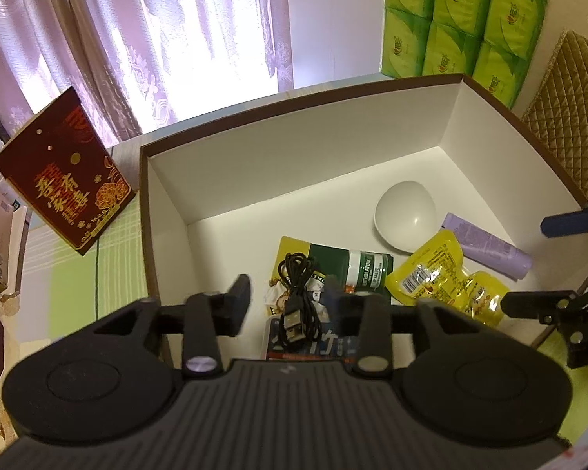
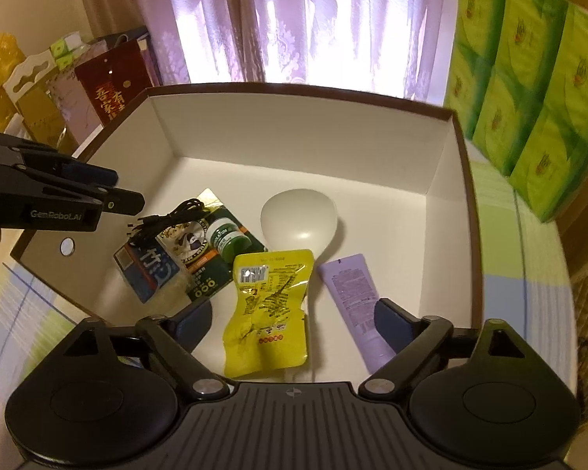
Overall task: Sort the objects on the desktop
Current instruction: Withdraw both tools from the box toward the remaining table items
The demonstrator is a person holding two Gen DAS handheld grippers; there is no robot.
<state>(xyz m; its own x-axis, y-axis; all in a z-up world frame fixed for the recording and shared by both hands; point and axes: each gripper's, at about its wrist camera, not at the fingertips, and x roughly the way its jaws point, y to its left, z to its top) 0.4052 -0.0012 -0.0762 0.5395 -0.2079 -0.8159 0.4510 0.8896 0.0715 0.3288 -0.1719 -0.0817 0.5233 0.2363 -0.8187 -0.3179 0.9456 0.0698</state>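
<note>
- Snack pouch (image 2: 268, 309), yellow and crinkled, lies flat in the box (image 2: 305, 133) near its front edge, between the spread fingers of the right gripper (image 2: 294, 317), which are wide apart and touch nothing.
- It looks light, soft and slippery; I would pinch it at a sealed end rather than across the puffed middle.
- Beside it, toward the right wall, lies a lilac tube (image 2: 352, 293): squeezable, best taken across its body.
- Left gripper (image 1: 290, 297) hangs over the front left part of the box, jaws part open and empty, with the coiled black USB cable (image 1: 298, 293) lying loose below them.
- That cable is limp and tangly; gripping the bundle beats gripping one strand.
- Under the cable sit a green card pack holding a small green jar (image 2: 227, 235) and a blue packet (image 2: 153, 270).
- A white bowl (image 2: 300, 217) rests upside down mid-box, smooth and hard to grip.
</note>
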